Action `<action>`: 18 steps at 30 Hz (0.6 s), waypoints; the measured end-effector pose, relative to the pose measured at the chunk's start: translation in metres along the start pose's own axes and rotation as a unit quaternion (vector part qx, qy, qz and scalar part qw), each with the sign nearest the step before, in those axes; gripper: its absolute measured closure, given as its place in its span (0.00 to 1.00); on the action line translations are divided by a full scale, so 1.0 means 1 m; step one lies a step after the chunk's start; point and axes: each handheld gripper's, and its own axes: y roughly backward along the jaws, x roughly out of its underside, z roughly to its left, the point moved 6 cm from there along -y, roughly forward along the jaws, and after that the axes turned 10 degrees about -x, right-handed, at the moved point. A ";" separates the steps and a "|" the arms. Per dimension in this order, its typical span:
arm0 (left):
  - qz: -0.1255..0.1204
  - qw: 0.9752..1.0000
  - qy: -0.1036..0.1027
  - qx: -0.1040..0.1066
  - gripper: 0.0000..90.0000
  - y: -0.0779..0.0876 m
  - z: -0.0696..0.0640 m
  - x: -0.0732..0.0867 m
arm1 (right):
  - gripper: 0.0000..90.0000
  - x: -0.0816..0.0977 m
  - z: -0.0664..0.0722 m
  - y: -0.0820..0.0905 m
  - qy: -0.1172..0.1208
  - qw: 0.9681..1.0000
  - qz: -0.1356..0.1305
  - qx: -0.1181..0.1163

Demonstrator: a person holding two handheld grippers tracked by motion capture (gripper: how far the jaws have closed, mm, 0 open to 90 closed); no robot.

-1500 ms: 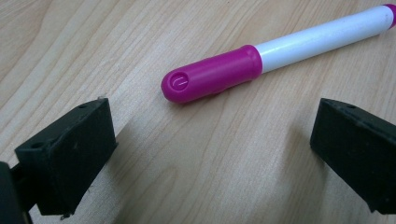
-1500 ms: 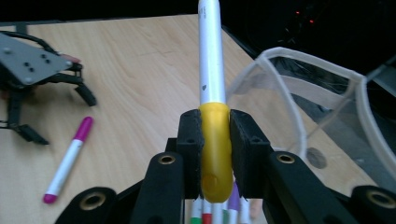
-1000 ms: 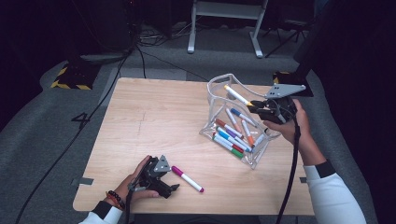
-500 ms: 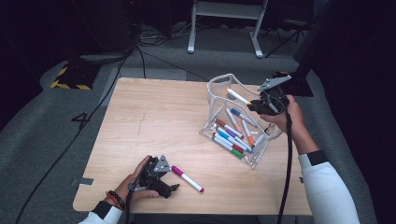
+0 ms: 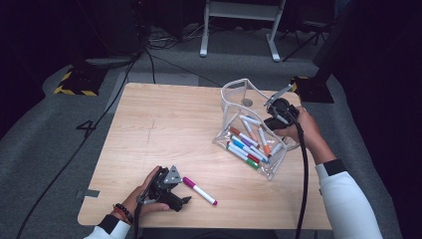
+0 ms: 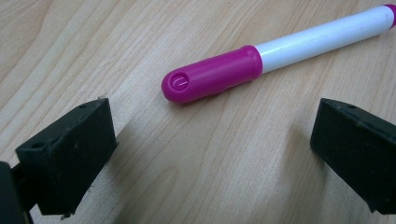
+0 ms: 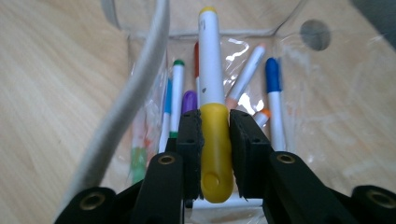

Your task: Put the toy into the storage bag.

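Pouch (image 5: 238, 94), one yellow marker (image 7: 212, 116), one magenta marker (image 5: 199, 190)

High view looks forward and down over the whole table (image 5: 149, 124). Left gripper view sits close above the tabletop; right gripper view peers into the pouch (image 7: 289, 28), also seen from high.

One pouch (image 5: 234, 94) — two tools — several markers

- A light wooden table (image 5: 164, 124) stands on grey carpet floor (image 5: 45, 149).
- Black cables (image 5: 149, 64) trail across the floor.
- A white metal frame (image 5: 239, 25) stands behind.
- Yellow-black hazard tape (image 5: 74, 89) marks a dark base; the surroundings are dim.
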 end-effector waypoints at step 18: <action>0.000 1.000 -0.001 0.001 0.00 0.000 0.000 0.000 | 0.62 0.011 0.015 -0.016 0.034 0.994 0.101 -0.026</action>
